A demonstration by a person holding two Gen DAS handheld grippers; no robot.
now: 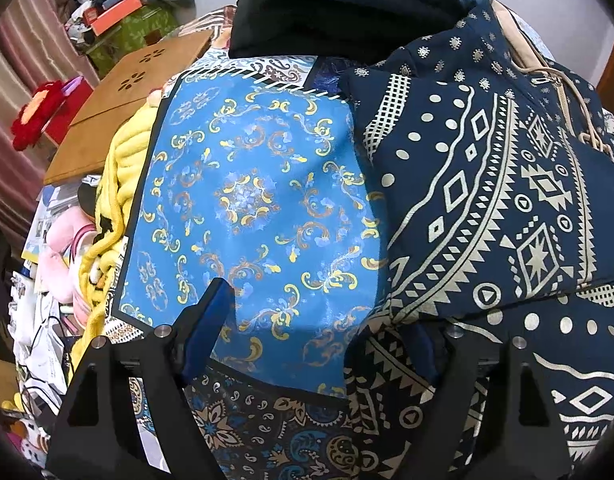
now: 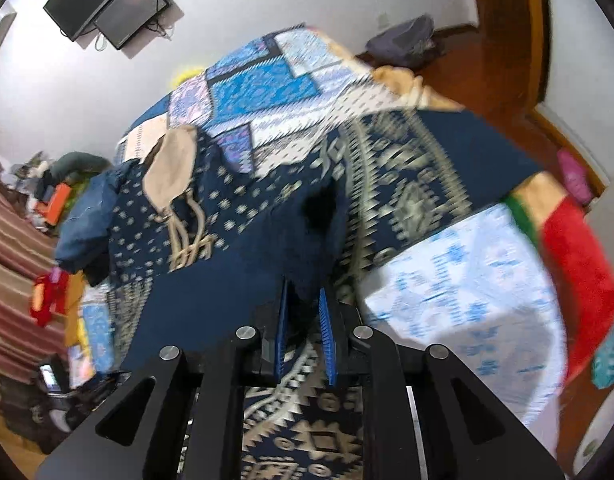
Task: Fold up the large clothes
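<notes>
A large navy garment (image 1: 487,200) with a cream geometric print, a hood and cream drawstrings (image 1: 579,120) lies on the bed's blue patchwork bedspread (image 1: 259,200). My left gripper (image 1: 315,328) hovers open at the garment's left edge. Its left finger is over the bedspread, and its right finger is partly tucked under a fold of the cloth. In the right wrist view, which is blurred, my right gripper (image 2: 305,320) is shut on a raised fold of the navy garment (image 2: 235,248). The cream hood lining (image 2: 175,168) lies beyond it.
A stack of dark folded clothes (image 1: 327,8) sits at the far end of the bed. A yellow chunky knit (image 1: 115,184), a wooden board (image 1: 139,84) and clutter line the left side. A red towel (image 2: 579,264) hangs at the right, above the wooden floor (image 2: 487,68).
</notes>
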